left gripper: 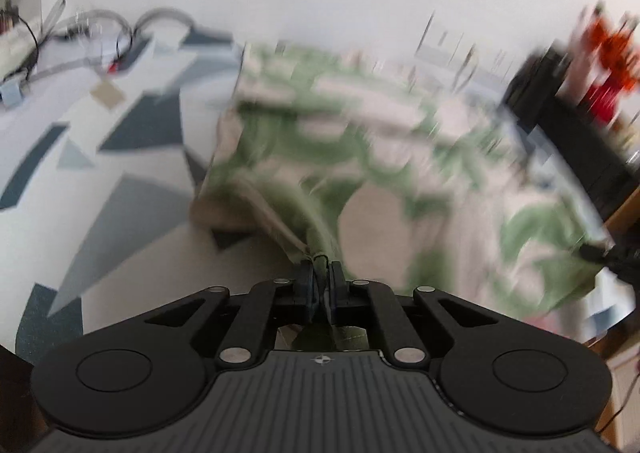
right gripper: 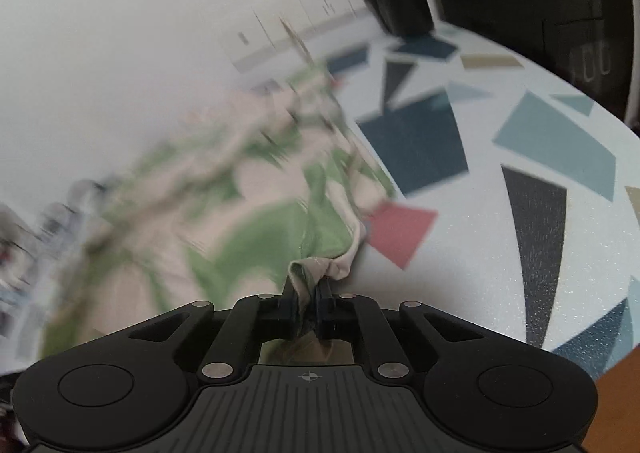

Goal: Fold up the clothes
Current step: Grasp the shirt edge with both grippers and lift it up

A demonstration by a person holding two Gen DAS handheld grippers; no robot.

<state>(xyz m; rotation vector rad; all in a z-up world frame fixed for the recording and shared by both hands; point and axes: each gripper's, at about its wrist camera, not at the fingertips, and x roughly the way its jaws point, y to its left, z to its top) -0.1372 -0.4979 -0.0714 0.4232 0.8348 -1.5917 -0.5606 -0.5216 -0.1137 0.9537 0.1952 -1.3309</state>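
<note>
Shirt (left gripper: 360, 141), green-leaf print, blurred, hung above the patterned table (left gripper: 120, 157). Left gripper (left gripper: 320, 273) pinched its edge. Right gripper (right gripper: 310, 285) clamped another edge.

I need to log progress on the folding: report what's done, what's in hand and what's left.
Done: both grips are made. The left gripper and right gripper are each shut on an edge of the green-and-cream leaf-print garment.
In hand: the cloth hangs between them over the patterned tabletop, blurred by motion.
Left: no neat fold shows yet; the cloth is bunched, so the folding itself remains.
</note>
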